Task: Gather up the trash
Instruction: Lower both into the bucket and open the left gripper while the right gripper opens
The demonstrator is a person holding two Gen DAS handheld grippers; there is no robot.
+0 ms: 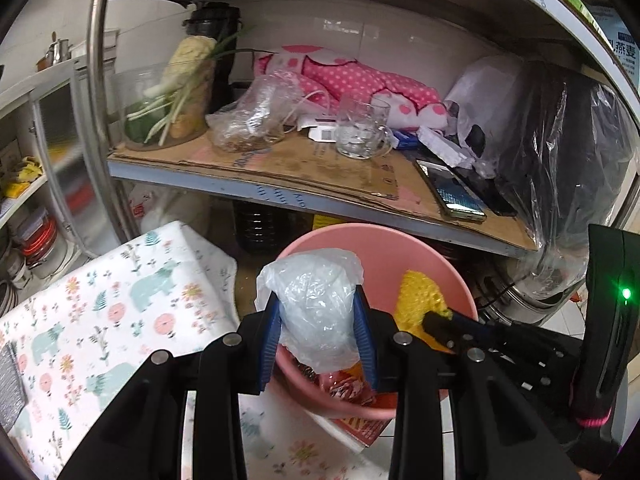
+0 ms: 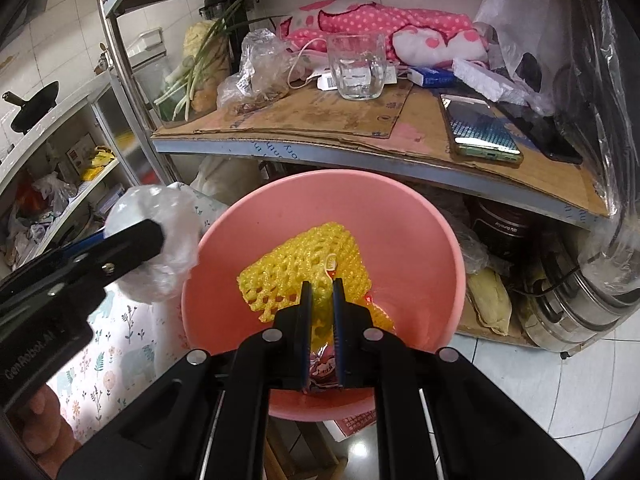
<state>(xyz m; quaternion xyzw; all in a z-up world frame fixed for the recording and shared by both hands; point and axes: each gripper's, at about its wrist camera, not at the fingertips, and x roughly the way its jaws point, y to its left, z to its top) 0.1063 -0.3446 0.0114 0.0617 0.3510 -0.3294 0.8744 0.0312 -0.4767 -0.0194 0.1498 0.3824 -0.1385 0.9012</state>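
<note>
A pink plastic basin (image 1: pixel 452 268) (image 2: pixel 420 232) stands below the shelf, at the edge of the flowered tabletop. My left gripper (image 1: pixel 318 312) is shut on a crumpled clear plastic bag (image 1: pixel 316 300) and holds it over the basin's left rim; the bag also shows in the right wrist view (image 2: pixel 160 248). My right gripper (image 2: pixel 322 292) is shut on a yellow foam fruit net (image 2: pixel 304 264) and holds it inside the basin; the net also shows in the left wrist view (image 1: pixel 420 304). A red snack wrapper (image 1: pixel 348 388) (image 2: pixel 322 364) lies in the basin's bottom.
A metal shelf lined with cardboard (image 2: pixel 320 120) carries a glass mug (image 2: pixel 358 68), a phone (image 2: pixel 480 128), a pink dotted cloth (image 2: pixel 380 20), vegetables (image 1: pixel 176 92) and plastic bags. The flowered tablecloth (image 1: pixel 100 320) lies left. A steel pot (image 2: pixel 580 308) sits on the floor right.
</note>
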